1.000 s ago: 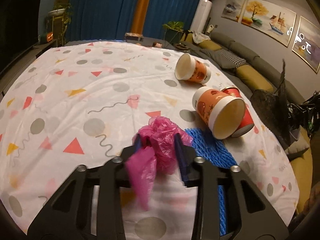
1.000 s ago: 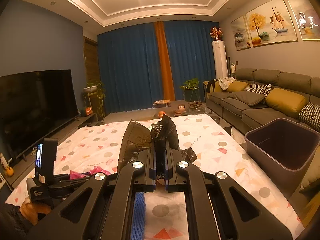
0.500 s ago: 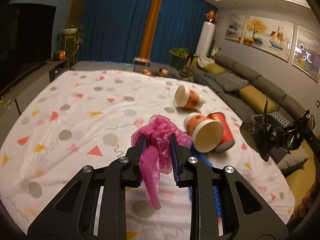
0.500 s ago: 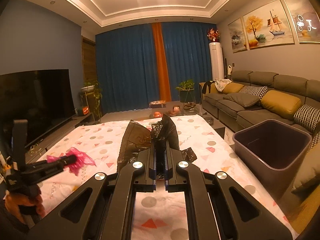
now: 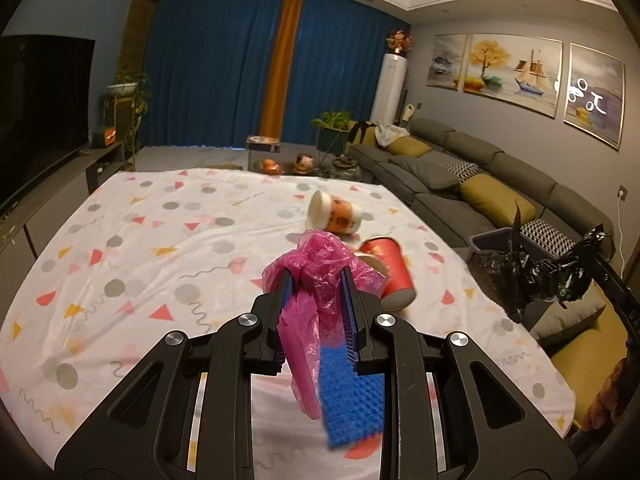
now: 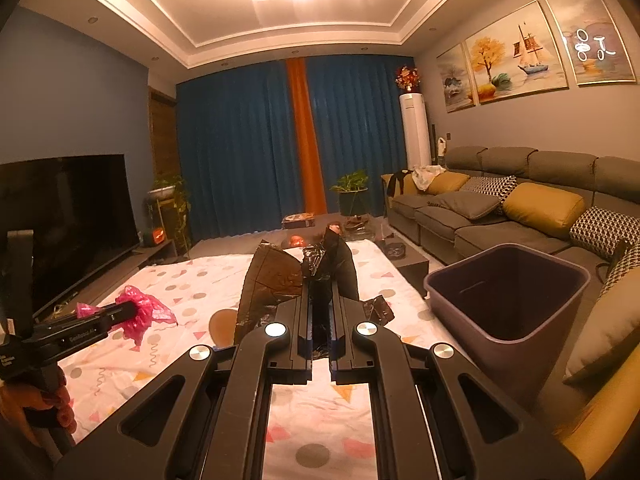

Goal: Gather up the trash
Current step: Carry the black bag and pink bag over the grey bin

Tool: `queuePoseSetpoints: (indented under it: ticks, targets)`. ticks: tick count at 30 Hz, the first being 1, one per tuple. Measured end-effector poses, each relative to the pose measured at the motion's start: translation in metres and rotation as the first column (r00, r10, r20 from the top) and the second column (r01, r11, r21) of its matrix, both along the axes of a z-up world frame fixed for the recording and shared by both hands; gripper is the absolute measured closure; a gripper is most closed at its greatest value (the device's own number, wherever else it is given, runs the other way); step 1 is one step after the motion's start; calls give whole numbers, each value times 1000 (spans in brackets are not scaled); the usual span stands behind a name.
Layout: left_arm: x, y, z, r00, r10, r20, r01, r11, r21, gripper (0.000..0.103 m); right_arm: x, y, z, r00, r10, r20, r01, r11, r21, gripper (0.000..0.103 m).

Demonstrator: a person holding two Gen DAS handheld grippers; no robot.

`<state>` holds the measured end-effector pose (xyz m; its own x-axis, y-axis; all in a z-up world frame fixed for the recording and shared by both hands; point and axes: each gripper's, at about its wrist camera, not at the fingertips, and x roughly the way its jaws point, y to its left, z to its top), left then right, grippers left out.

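Patterned tablecloth (image 5: 168, 248) with tipped paper cups (image 5: 336, 216), blue mesh (image 5: 348, 396).

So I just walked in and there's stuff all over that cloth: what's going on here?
A person is collecting trash with a pair of tongs in each hand. The left tongs are clamped on a crumpled pink plastic bag, held above the patterned cloth. The right tongs are shut on a black trash bag, near the open bin. Paper cups and a blue foam net are not picked up yet.

Small white lettering on the left tool (image 6: 132, 312), too blurred to read.
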<state>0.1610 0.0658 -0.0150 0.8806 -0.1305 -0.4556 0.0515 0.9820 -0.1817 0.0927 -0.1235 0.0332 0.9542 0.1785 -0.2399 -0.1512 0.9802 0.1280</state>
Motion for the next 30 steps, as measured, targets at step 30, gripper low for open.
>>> queuePoseSetpoints:
  ticks: [30]
  targets:
    - [102,-259,24,906,-417,72,415,909,41,81,53,-145,-5,942,-333,41,334,942,-25,96]
